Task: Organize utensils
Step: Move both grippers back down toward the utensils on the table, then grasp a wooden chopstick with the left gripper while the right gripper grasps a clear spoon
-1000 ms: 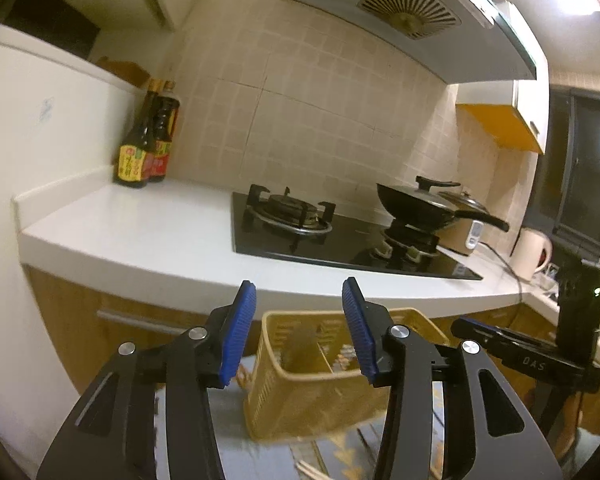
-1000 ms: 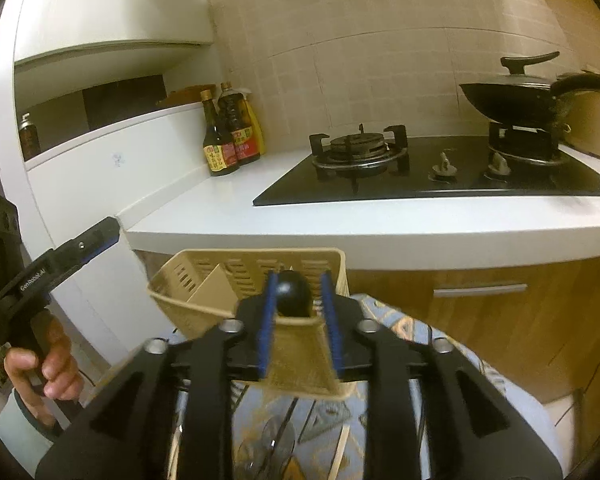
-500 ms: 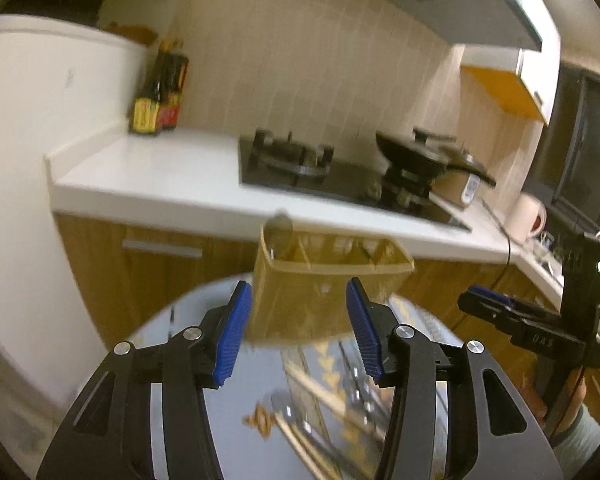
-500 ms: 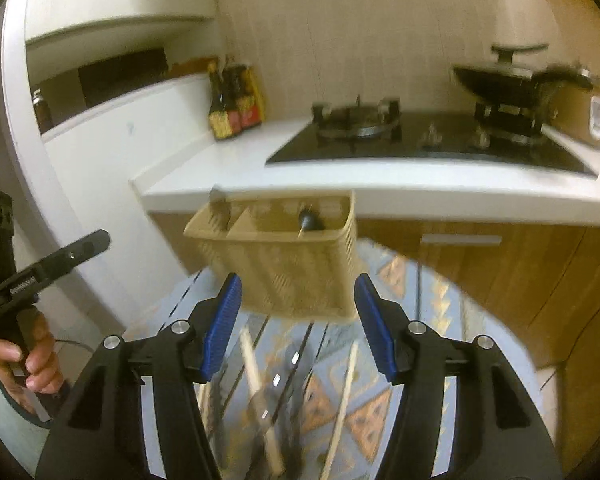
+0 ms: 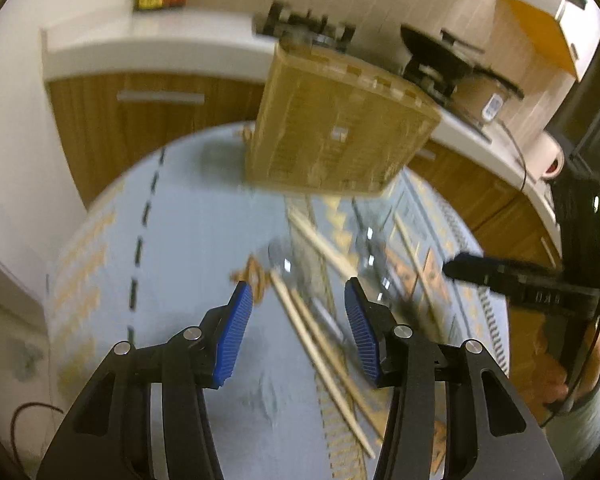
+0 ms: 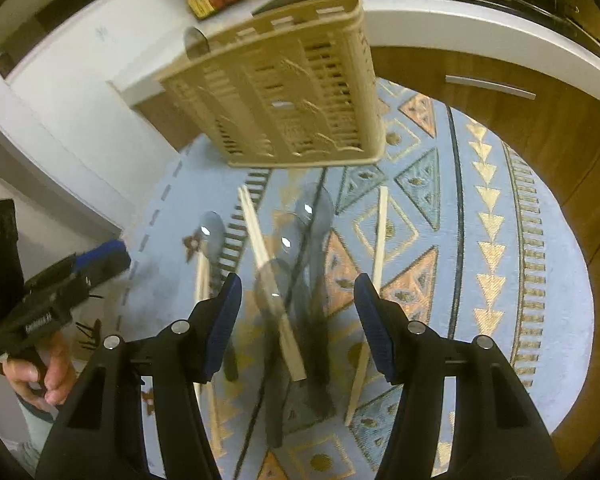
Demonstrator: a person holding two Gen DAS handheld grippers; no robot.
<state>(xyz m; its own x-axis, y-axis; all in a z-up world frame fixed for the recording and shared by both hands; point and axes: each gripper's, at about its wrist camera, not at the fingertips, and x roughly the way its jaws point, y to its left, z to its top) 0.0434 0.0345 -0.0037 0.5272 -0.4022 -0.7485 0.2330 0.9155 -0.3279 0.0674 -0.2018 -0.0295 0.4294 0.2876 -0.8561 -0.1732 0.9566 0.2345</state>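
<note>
Lying loose on the round blue patterned tablecloth (image 6: 500, 264), several pale wooden chopsticks (image 6: 270, 280) and clear-bowled, dark-handled spoons (image 6: 296, 280) await sorting; the slotted beige plastic utensil basket (image 6: 284, 92) behind them seems to hold only one or two pieces. Both the right gripper (image 6: 298, 312) and left gripper (image 5: 298, 328) hover spread, empty. Bottle labels are unreadable.
</note>
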